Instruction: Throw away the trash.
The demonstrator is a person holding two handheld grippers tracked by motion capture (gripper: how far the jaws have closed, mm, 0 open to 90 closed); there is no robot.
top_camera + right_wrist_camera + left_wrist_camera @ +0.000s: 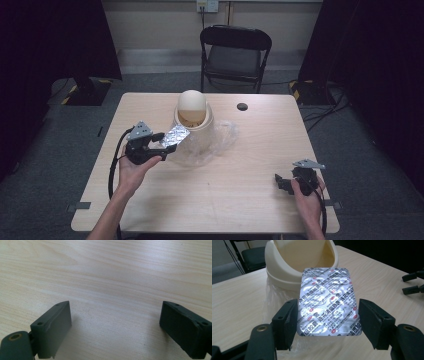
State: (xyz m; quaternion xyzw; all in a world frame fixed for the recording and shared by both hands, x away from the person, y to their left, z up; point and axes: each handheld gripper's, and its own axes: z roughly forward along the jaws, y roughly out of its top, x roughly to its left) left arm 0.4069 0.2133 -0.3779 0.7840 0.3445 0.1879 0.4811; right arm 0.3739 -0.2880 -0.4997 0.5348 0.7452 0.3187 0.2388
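Note:
A silver foil blister pack [328, 301] with red and black print stands between the jaws of my left gripper [328, 322], which is shut on its two long edges. The high view shows the left gripper [166, 142] holding the blister pack [177, 135] above the table, just left of a cream swing-lid bin [192, 112]. The bin [287, 270] rises right behind the pack. My right gripper [280, 182] rests low near the table's front right corner. Its jaws stand wide apart in the right gripper view [115, 325], with bare wood between them.
A crumpled clear plastic bag [212, 142] lies under and around the bin. A small black round disc [242, 106] sits near the table's far edge [200, 94]. A black folding chair [235, 52] stands beyond the table. Dark curtains hang on both sides.

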